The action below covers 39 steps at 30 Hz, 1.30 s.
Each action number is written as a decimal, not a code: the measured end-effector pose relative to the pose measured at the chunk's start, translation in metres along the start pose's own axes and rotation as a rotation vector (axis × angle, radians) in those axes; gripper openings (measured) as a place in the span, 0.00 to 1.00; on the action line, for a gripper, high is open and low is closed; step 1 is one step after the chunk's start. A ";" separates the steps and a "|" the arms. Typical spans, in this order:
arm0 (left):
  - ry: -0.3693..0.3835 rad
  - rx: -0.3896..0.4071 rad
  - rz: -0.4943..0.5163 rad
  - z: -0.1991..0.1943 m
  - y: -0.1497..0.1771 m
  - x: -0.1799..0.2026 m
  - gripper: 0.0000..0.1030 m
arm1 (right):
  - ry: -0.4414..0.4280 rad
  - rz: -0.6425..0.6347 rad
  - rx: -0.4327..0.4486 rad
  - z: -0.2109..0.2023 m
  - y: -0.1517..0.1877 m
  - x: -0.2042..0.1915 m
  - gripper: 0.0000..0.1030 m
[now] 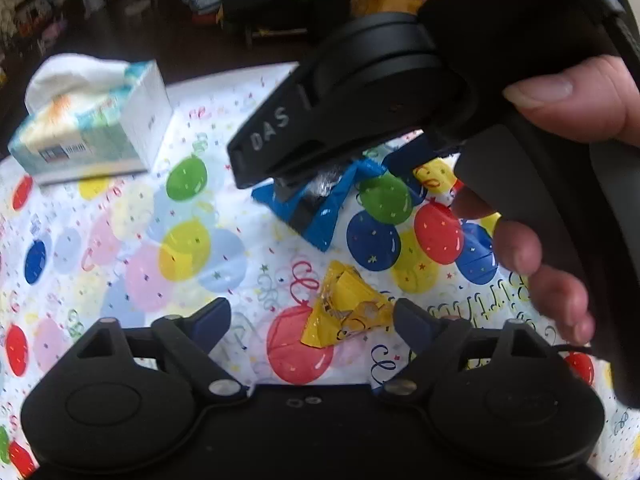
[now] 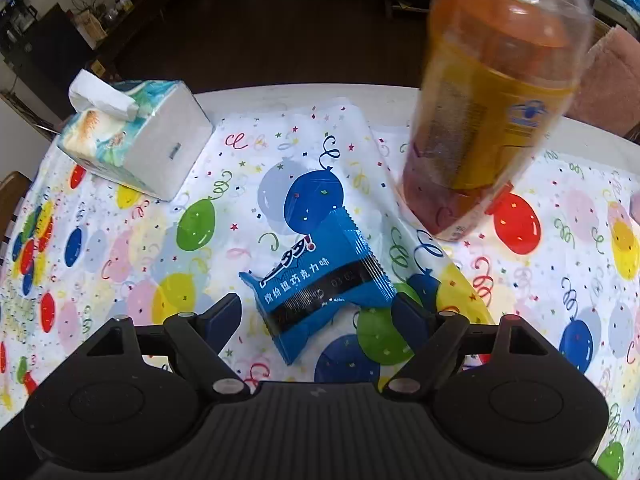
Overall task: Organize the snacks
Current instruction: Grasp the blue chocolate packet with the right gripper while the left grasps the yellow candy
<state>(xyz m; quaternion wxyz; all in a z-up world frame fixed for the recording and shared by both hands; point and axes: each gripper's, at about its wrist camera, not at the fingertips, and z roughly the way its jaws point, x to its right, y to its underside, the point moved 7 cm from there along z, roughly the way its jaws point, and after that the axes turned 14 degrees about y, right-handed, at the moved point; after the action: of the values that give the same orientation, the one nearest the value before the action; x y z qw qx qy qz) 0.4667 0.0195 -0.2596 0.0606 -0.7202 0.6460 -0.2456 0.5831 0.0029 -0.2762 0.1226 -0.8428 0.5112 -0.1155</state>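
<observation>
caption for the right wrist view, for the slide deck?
Right gripper, fingers open, straddles a blue snack packet on a balloon-print tablecloth, beside a tissue box and orange drink bottle.

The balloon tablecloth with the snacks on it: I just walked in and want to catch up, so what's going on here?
A person holds a pair of tongs in each hand over the table. The right tongs are open around a blue snack packet lying on the tablecloth, not yet gripping it. The left tongs are open just above a yellow snack wrapper. A tissue box and an orange drink bottle stand further back, untouched.
</observation>
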 end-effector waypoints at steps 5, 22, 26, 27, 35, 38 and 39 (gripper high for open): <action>0.035 -0.040 -0.051 0.011 0.002 -0.003 0.73 | 0.032 -0.040 0.000 0.010 0.000 -0.007 0.80; 0.108 -0.045 -0.064 0.006 0.007 0.004 0.23 | 0.047 -0.034 0.036 -0.005 0.005 0.006 0.49; 0.108 -0.031 -0.080 -0.008 0.010 -0.002 0.23 | 0.034 -0.008 0.031 -0.019 0.009 0.013 0.49; 0.107 -0.028 -0.083 -0.012 0.011 -0.004 0.23 | 0.030 -0.003 0.032 -0.023 0.010 0.015 0.49; 0.090 0.002 -0.081 -0.048 0.016 -0.005 0.23 | 0.030 -0.007 0.063 -0.066 0.021 0.018 0.49; 0.088 0.015 -0.079 -0.063 0.018 -0.005 0.23 | 0.032 -0.011 0.072 -0.082 0.027 0.017 0.49; 0.086 0.020 -0.078 -0.068 0.020 -0.005 0.23 | 0.034 -0.014 0.076 -0.087 0.030 0.016 0.49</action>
<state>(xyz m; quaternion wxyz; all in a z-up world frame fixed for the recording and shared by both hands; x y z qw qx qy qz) 0.4193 0.0366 -0.2093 0.0301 -0.7331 0.6168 -0.2850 0.5376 -0.0328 -0.2022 0.1448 -0.8390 0.5026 -0.1499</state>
